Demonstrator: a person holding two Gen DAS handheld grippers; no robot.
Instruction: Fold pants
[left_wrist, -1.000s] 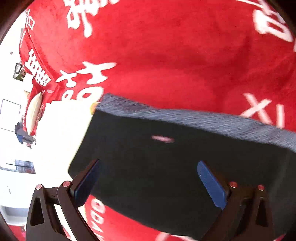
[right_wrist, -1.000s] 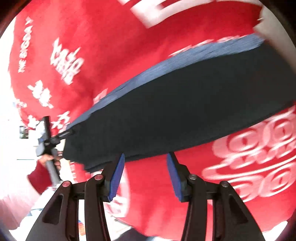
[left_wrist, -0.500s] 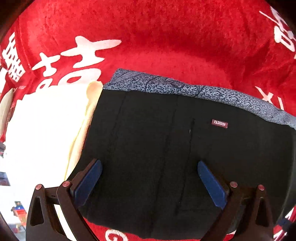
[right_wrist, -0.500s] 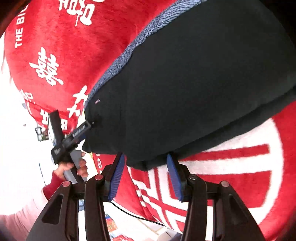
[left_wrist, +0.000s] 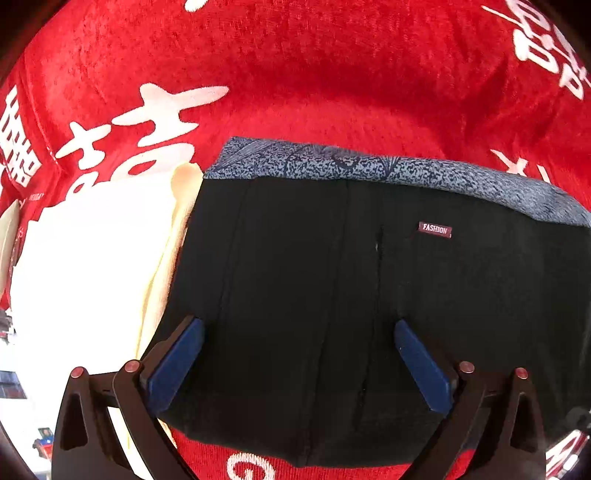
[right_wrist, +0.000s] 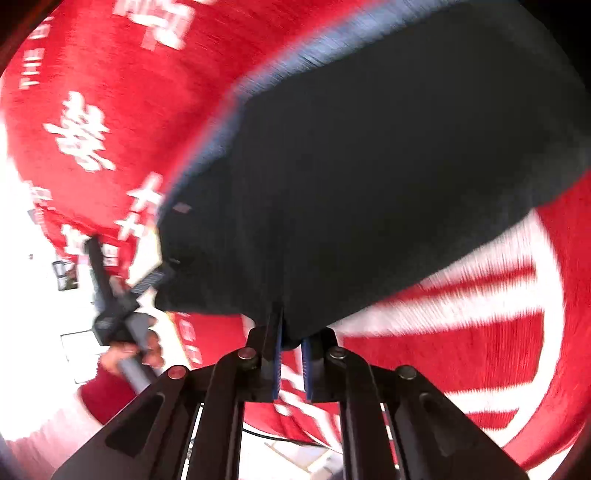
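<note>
Black pants (left_wrist: 332, 295) with a blue-grey patterned waistband (left_wrist: 369, 166) and a small "FASHION" tag lie folded on a red cloth (left_wrist: 295, 74) with white characters. My left gripper (left_wrist: 295, 354) is open, its blue pads spread wide just above the near edge of the pants. In the right wrist view the pants (right_wrist: 369, 166) fill the middle. My right gripper (right_wrist: 291, 347) is shut on the near edge of the pants. The left gripper (right_wrist: 155, 277) shows there at the pants' left corner, held by a hand.
A pale cream and white surface (left_wrist: 92, 277) lies left of the pants beyond the red cloth. The person's hand and red sleeve (right_wrist: 122, 369) are at the lower left of the right wrist view. The right wrist view is blurred.
My right gripper has closed on the near edge of the pants; it was open before. My left gripper stays open and has barely moved in the last half second.
</note>
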